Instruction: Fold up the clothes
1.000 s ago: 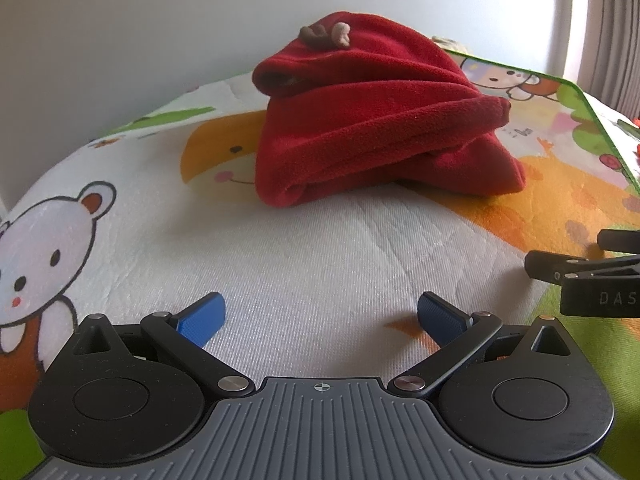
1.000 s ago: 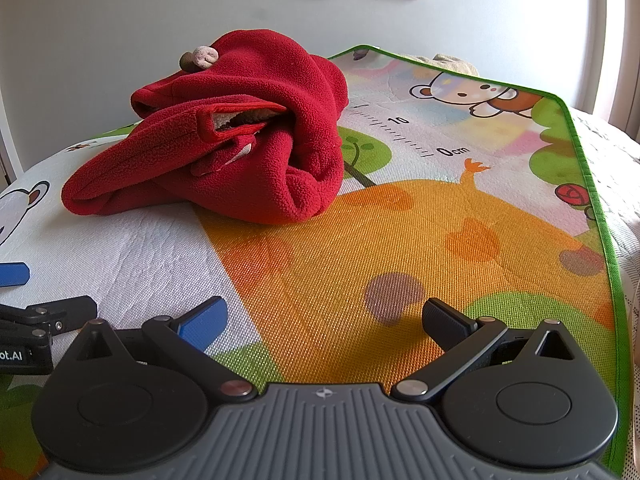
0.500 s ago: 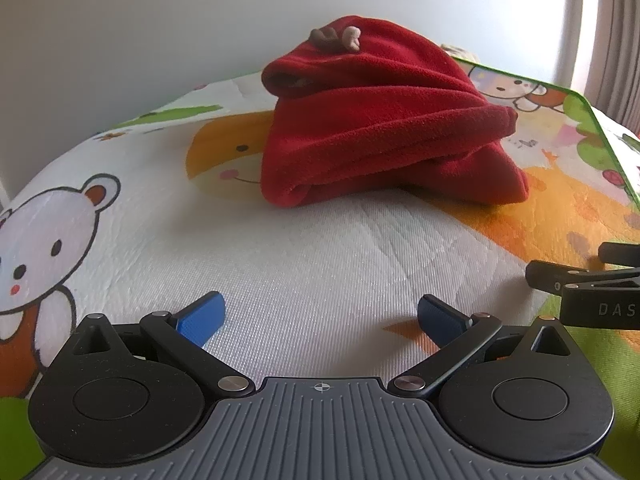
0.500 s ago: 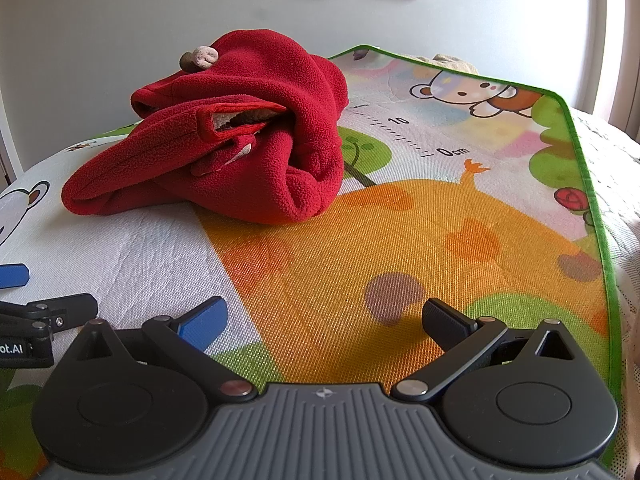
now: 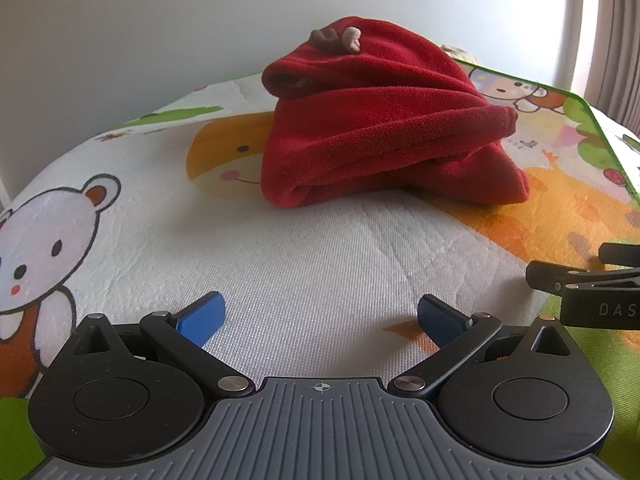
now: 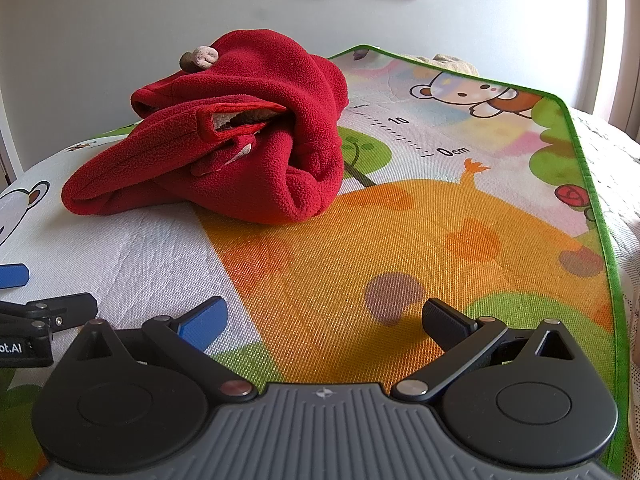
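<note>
Barely anything changed on the right side over the last second, but the left gripper (image 5: 320, 320) has crept closer to the red fleece garment (image 5: 384, 128), which fills more of its view now. Both claws are spread wide with nothing between the fingers, just mat showing in the gap. The right gripper (image 6: 324, 316) sits the same way, jaws far apart, empty, hovering low over the orange part of the cartoon play mat (image 6: 400, 240). Each one is held roughly level, pointing forward toward the wall. The fleece lies bunched in a lumpy heap well ahead of both claws, straight ahead for the left one, ahead and off to the left for the right one, touching neither. A small brown and tan bit (image 6: 200, 58) pokes out at the top of the pile; can't really tell what it is. Each gripper catches only the tip of the other at the frame edge, mostly cut off.
</note>
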The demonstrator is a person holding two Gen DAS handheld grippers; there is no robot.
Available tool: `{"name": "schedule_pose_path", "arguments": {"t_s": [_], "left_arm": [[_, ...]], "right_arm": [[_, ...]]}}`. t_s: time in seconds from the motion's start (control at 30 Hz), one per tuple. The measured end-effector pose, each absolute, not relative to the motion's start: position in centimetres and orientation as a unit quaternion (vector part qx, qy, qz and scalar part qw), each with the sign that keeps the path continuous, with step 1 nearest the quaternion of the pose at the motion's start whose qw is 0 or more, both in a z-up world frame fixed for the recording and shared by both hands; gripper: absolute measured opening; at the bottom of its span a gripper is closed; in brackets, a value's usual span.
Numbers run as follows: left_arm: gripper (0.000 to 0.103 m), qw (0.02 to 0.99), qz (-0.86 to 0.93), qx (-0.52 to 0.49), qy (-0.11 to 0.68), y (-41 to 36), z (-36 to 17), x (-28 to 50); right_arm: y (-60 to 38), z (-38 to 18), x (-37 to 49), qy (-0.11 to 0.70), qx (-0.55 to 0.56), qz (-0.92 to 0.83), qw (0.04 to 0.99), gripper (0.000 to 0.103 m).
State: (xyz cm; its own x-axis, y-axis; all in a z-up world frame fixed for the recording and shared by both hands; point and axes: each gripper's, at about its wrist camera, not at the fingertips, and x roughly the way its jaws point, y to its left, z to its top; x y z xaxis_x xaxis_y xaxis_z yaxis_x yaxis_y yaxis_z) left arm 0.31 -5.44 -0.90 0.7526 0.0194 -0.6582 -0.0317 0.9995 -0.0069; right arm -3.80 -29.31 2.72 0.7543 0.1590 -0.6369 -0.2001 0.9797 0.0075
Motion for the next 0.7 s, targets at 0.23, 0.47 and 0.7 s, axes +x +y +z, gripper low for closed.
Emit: {"name": "schedule_pose_path", "arguments": {"t_s": [0.23, 0.47, 0.7], "left_arm": [[0.103, 0.936, 0.014, -0.004, 0.352, -5.55, -0.90, 0.39], [0.103, 0.936, 0.016, -0.003, 0.352, -5.67, -0.92, 0.42], [0.103, 0.936, 0.016, -0.001, 0.352, -5.69, -0.93, 0.31]], "right_arm": [[-29.25, 2.70, -3.78, 0.337, -0.030, 0.096, 0.936, 0.103], [-29.22, 2.67, -3.76, 0.337, -0.030, 0.096, 0.936, 0.103], [-29.22, 2.67, -3.74, 0.337, -0.030, 0.096, 0.936, 0.103]]}}
